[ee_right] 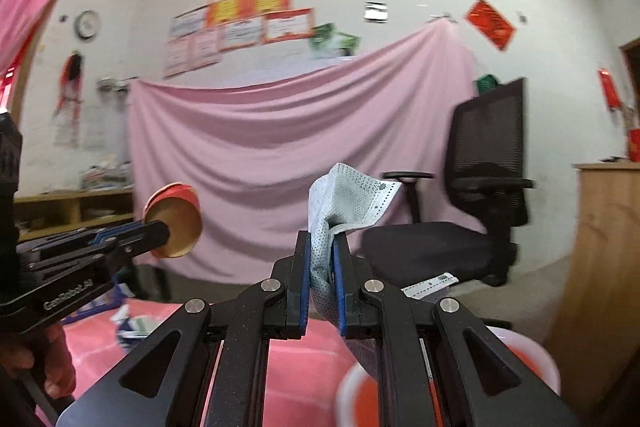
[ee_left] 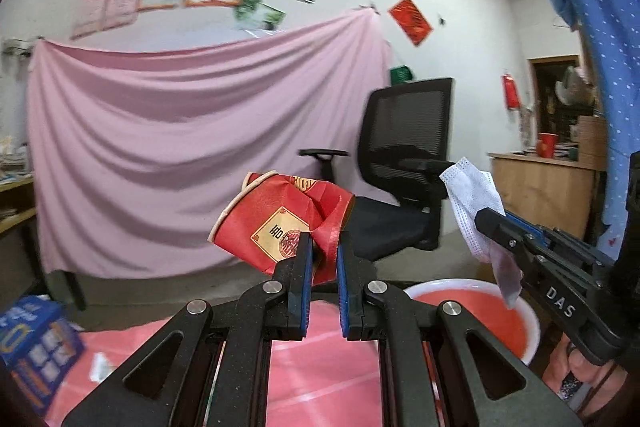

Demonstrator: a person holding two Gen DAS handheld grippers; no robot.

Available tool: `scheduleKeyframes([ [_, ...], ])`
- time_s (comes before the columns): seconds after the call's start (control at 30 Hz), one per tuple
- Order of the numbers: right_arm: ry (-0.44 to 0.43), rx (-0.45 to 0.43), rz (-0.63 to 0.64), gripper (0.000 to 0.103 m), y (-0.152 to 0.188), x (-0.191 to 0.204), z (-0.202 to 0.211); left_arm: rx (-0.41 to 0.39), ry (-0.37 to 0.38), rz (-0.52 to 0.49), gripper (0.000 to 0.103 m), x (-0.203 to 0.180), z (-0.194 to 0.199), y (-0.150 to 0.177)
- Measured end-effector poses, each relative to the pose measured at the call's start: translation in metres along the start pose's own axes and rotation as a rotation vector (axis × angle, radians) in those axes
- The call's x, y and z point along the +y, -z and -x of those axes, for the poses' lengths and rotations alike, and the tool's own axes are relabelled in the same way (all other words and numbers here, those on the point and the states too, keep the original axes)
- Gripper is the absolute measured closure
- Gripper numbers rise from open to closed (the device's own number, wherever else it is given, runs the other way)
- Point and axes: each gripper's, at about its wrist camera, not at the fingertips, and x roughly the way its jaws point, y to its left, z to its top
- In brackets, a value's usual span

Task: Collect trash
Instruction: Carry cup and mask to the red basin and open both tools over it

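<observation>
The left gripper [ee_left: 323,255] is matt black plastic with a fine speckled grain, blue rubbery pads and bright metal pivot pins. Between its pads sits a crumpled paper cup [ee_left: 280,223], glossy red outside, plain tan inside. The right gripper [ee_right: 322,259], of the same finish, pinches a face mask [ee_right: 344,203] of soft, dimpled non-woven cloth. Below it is a smooth plastic bowl [ee_left: 532,315]. Beyond hangs a matt pink cloth sheet [ee_left: 192,147]; the chair [ee_left: 404,131] has black mesh.
</observation>
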Motion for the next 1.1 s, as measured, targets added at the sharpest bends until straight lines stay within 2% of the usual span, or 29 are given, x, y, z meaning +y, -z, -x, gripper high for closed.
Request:
scheduleKeyframes([
  [0.2, 0.089, 0.103, -0.122, 0.093, 0.016, -0.057, -0.007, 0.119, 0.136, 0.013, 0.094, -0.042, -0.057, -0.004],
  [0.33, 0.1, 0.208, -0.186, 0.093, 0.027, -0.078, -0.018, 0.211, 0.196, 0.042, 0.094, -0.058, -0.087, 0.002],
  [0.43, 0.114, 0.255, -0.223, 0.093, 0.034, -0.089, -0.019, 0.272, 0.236, 0.048, 0.094, -0.068, -0.1, 0.007],
  [0.77, 0.146, 0.369, -0.312, 0.091, 0.045, -0.113, -0.029, 0.411, 0.297, 0.135, 0.094, -0.068, -0.126, 0.017],
  [0.83, 0.147, 0.383, -0.318, 0.089, 0.044, -0.113, -0.032, 0.429, 0.303, 0.149, 0.094, -0.067, -0.127, 0.019],
  [0.9, 0.148, 0.394, -0.323, 0.072, 0.045, -0.113, -0.032, 0.449, 0.303, 0.157, 0.09, -0.066, -0.129, 0.023],
  [0.97, 0.147, 0.399, -0.324, 0.069, 0.045, -0.113, -0.033, 0.454, 0.295, 0.168, 0.078, -0.064, -0.129, 0.025],
  [1.03, 0.147, 0.405, -0.32, 0.067, 0.046, -0.113, -0.034, 0.444, 0.285, 0.175, 0.076, -0.061, -0.127, 0.026],
  [1.1, 0.145, 0.41, -0.317, 0.059, 0.046, -0.112, -0.034, 0.439, 0.271, 0.176, 0.076, -0.058, -0.124, 0.027],
])
